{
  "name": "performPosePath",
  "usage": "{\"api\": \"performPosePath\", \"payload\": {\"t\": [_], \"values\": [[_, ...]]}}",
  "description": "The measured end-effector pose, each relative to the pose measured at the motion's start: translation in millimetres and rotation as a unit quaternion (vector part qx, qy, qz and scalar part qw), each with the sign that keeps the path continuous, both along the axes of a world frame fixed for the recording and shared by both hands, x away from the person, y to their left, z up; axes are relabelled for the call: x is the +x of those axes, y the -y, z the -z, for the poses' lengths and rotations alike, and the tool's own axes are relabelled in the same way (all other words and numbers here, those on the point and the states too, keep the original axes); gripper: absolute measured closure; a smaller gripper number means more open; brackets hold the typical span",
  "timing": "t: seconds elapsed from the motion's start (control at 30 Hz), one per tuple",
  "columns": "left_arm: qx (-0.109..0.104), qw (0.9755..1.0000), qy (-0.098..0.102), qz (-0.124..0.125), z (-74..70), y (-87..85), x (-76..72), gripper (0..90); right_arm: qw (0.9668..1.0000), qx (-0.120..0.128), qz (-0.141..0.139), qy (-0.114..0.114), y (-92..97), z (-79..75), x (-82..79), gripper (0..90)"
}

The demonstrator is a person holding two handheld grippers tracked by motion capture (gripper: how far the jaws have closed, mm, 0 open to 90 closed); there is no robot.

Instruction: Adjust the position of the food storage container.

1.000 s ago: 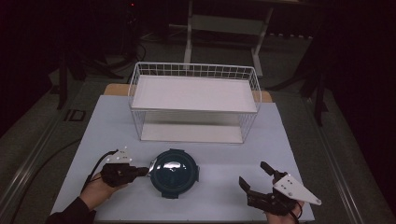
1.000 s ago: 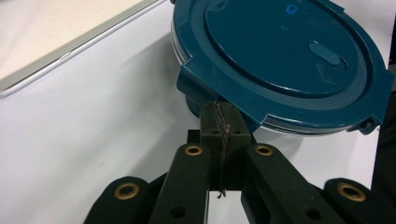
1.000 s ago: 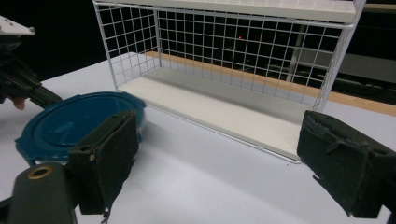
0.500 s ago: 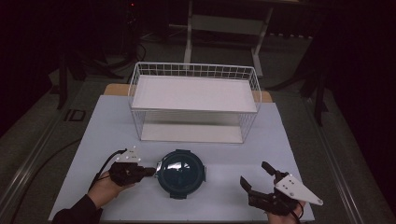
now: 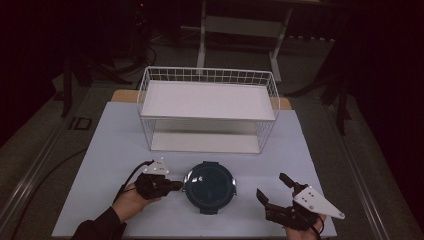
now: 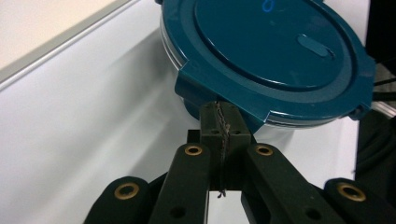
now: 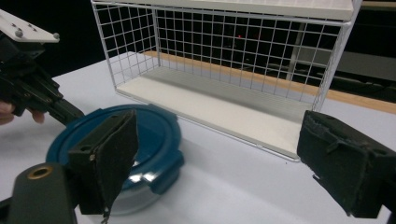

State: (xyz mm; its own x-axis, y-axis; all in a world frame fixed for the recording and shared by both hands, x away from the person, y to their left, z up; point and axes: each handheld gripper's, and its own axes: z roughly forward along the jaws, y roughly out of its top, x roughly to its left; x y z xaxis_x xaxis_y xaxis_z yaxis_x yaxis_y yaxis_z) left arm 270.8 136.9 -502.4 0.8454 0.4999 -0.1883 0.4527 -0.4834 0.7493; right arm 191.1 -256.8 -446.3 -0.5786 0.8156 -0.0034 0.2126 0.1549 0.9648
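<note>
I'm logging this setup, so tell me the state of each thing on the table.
Container: lid on, flat on the table.
Left hand-held gripper: shut, tips against a lid tab.
Right hand-held gripper: open, holding nothing.
Wire shelf: upright, nothing on it.

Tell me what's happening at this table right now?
A person works with a hand-held gripper in each hand at a white table. The left hand-held gripper is shut, its tips against the side clip of a round container with a teal lid, apparently pushing it. The right hand-held gripper waits open to the container's right, touching nothing. Behind stands a white wire shelf rack with nothing on it.
</note>
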Motion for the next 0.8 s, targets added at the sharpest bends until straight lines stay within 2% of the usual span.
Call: {"api": "performPosePath", "payload": {"t": [0.17,0.5,0.8], "values": [[0.001,0.9999,0.001,0.013,-0.6,22.0,3.6,89.6,1.0,-0.002,-0.001,0.001,-0.1,-0.4,-0.9,12.5],[-0.008,0.9996,0.001,0.027,1.0,45.0,8.8,89.6,1.0,0.001,-0.003,-0.002,0.3,0.2,-0.3,12.6],[-0.007,0.9993,0.006,0.037,0.8,62.3,12.0,89.6,1.0,-0.001,-0.003,-0.003,-0.4,0.7,-0.5,12.6]]}}
